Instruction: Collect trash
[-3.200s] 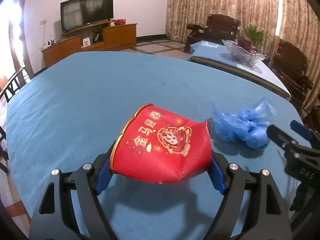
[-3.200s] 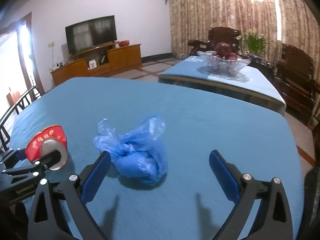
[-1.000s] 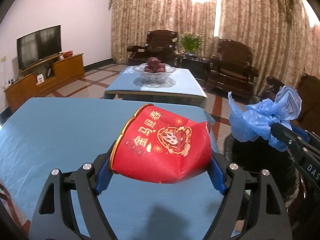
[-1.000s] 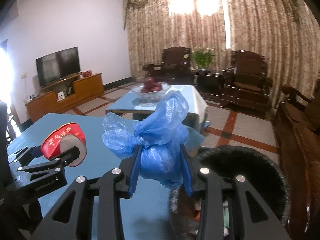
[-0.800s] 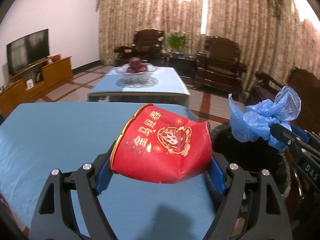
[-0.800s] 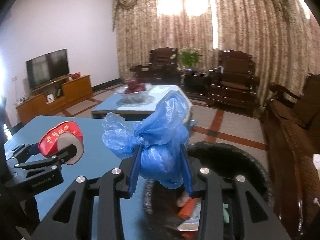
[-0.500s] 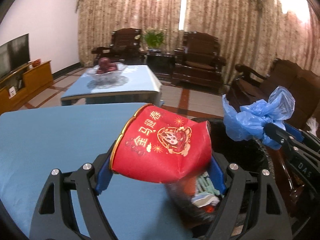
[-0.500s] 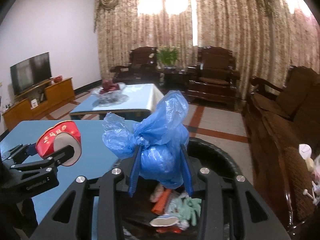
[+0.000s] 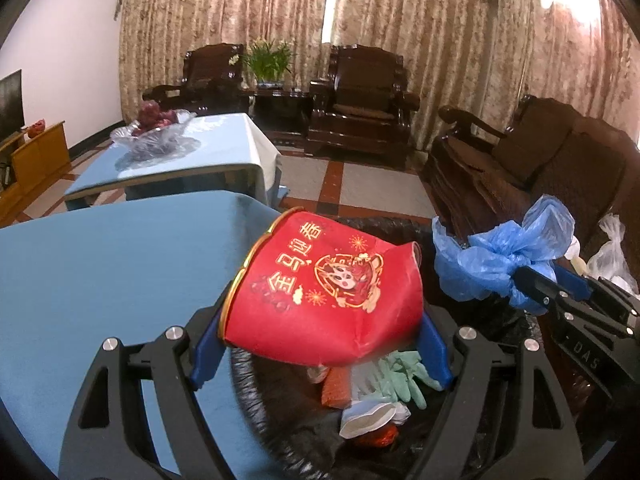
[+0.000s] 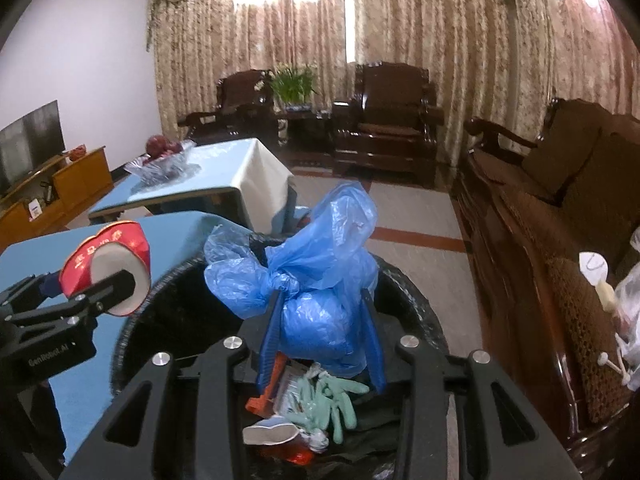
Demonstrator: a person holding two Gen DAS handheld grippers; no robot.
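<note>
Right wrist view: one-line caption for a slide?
Right gripper holds a blue plastic bag above the black-lined trash bin.

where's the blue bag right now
The blue plastic bag is clamped in the right gripper, hanging over the black-lined trash bin, right of the red cup.

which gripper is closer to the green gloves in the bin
Right. The right gripper, shut on the blue plastic bag, hangs directly over the green gloves in the bin. The left gripper, holding the red paper cup, sits nearer the rim.
</note>
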